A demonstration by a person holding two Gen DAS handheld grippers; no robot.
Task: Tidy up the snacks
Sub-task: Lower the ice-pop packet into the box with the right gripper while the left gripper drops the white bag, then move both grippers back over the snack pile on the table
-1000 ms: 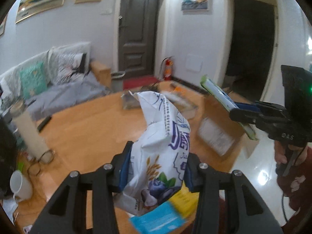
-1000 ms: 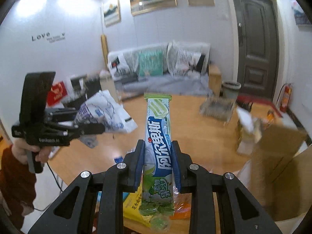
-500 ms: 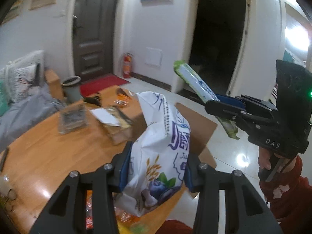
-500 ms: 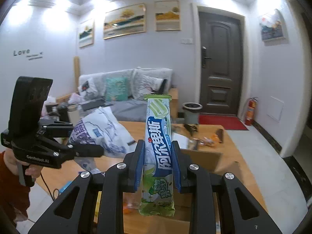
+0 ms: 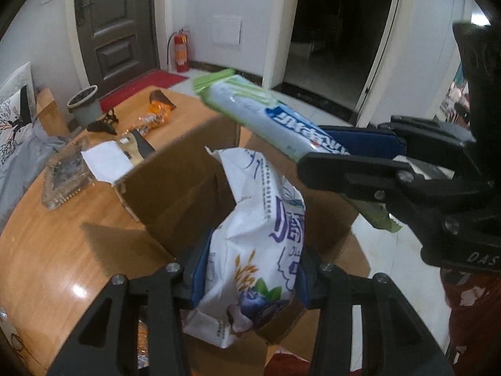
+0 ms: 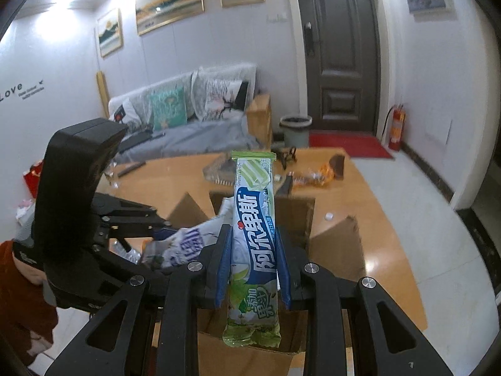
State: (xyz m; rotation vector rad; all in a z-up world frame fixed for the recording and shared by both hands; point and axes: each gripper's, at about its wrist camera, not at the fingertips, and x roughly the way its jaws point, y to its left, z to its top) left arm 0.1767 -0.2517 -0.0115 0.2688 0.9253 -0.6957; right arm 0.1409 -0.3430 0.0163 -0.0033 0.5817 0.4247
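My left gripper [image 5: 247, 269] is shut on a white snack bag [image 5: 260, 238] with purple print and a blueberry picture, held over the open cardboard box [image 5: 175, 181]. My right gripper [image 6: 253, 250] is shut on a long green and white candy pack [image 6: 254, 235], held upright above the same box [image 6: 297, 216]. In the left wrist view the right gripper [image 5: 350, 156] and its candy pack [image 5: 266, 116] reach in from the right, above the box. In the right wrist view the left gripper [image 6: 156, 235] and the white bag [image 6: 188, 241] come in from the left.
The box stands on a round wooden table [image 5: 62, 238] with its flaps up. An orange snack wrapper [image 5: 156, 116], a clear tray [image 5: 65, 181] and white paper [image 5: 106, 163] lie beyond it. A sofa [image 6: 188, 125], bin [image 6: 296, 128] and dark door [image 6: 341, 53] stand behind.
Both grippers have swung from over the table to over the open box and come closer together. Each still holds its snack.
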